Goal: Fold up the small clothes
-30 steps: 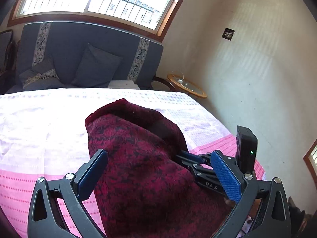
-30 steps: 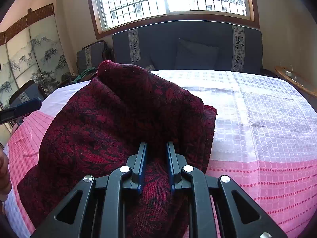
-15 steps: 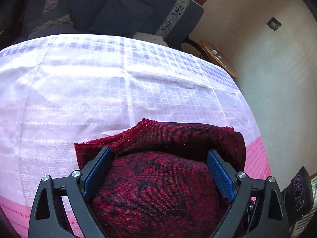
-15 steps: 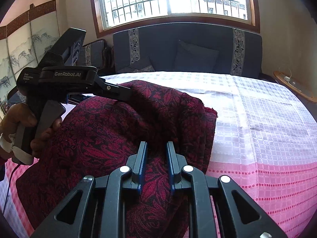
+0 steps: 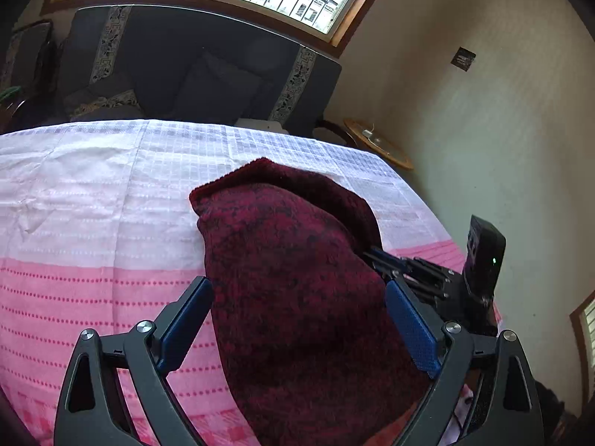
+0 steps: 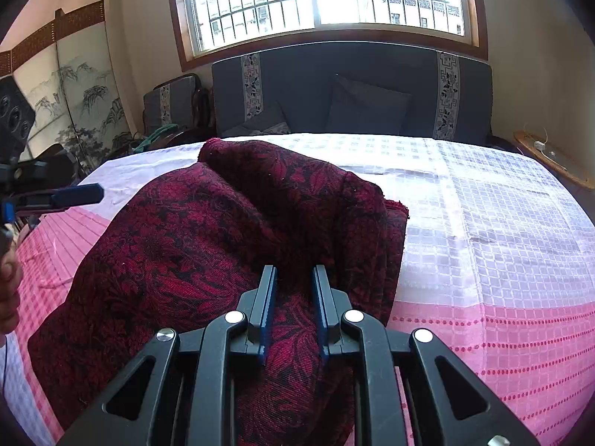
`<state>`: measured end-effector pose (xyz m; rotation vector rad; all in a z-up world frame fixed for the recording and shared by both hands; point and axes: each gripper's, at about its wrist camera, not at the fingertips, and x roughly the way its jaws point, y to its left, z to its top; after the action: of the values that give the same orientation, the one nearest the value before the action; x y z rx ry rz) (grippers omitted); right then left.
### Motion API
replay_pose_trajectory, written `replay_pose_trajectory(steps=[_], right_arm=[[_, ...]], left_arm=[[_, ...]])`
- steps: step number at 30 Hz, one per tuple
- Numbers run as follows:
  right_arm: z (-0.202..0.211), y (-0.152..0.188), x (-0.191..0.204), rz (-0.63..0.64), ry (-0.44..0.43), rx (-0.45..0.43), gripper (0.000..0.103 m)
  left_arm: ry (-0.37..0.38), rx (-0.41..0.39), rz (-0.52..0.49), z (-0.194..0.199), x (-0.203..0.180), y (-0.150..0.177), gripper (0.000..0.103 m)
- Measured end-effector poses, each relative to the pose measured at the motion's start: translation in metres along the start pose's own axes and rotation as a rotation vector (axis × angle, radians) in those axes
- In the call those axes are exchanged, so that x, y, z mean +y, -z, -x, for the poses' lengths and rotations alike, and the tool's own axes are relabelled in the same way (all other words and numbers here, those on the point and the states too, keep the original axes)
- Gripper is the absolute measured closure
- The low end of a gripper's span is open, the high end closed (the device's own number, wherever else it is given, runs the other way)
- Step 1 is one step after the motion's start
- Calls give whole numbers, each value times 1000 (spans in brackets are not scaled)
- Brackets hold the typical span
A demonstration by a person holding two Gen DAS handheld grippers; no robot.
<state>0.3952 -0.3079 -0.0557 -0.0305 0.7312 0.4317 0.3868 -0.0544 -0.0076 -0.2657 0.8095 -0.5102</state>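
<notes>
A dark red patterned garment lies bunched in thick folds on the pink and white bedspread. My right gripper is shut on a thick fold of it near the front edge. In the left wrist view the garment fills the space between the wide-apart blue pads of my left gripper, which is open; I cannot tell if the pads touch the cloth. The right gripper's fingers show at the cloth's right side. The left gripper's blue fingertip shows at the far left of the right wrist view.
A dark blue sofa with cushions stands behind the bed under a barred window. A round wooden side table is at the right by the wall. A painted folding screen is at the left.
My left gripper pulled back and tilted up from over the cloth, staying open. The garment's top fold settled lower and flatter. My right gripper stayed shut on the cloth in place.
</notes>
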Motion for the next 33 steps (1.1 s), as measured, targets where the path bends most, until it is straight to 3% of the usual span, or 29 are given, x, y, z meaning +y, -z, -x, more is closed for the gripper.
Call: replay_pose_trajectory(steps=[3,4,5,6,7,9,11,15,17,19,21,24,27,30,33], right_arm=[[0,0,-8,-31,-37,-2,87],[-1,0,-11,-40,-47,-2,87],[-1,0,-12,-44,-52,-2,87],[-1,0,-12,-43,-51,-2,87],[-1,0,-11,-37,-44,-2,87],[-2,0,-9,-20,-26,-2,87],[-2,0,-9,-23,-30,1,87],[0,-1,-15,-61,-63,8,86],[6,-6,-23,-132,-98,24,83],[26,-7,-29,-190,-137,-19,76],[52,-4,-33,-203,-149,-85,75],[87,8,-45,-274,-195,-131,75],[106,28,-44,-305,-189,-111,73],[110,44,-34,-311,-177,-62,64],[109,54,-25,-319,-165,-26,33]], left_arm=[[-89,45,-149,2,-29,56,10],[-113,85,-159,-8,-32,71,11],[-105,132,-127,-18,-28,83,21],[-91,168,-77,-26,-20,92,25],[-89,125,-74,-24,-18,98,26],[-148,143,-146,-28,-26,104,27],[-171,150,-154,-28,-30,103,27],[-137,109,-154,-15,-24,107,27],[-117,35,-153,5,-25,111,27],[-118,-26,-179,25,-30,112,27],[-101,-64,-202,42,-35,112,27],[-77,-87,-222,60,-42,110,25],[-43,-90,-212,67,-44,105,21],[-68,-71,-200,62,-44,98,17],[-105,-66,-189,57,-41,88,17]])
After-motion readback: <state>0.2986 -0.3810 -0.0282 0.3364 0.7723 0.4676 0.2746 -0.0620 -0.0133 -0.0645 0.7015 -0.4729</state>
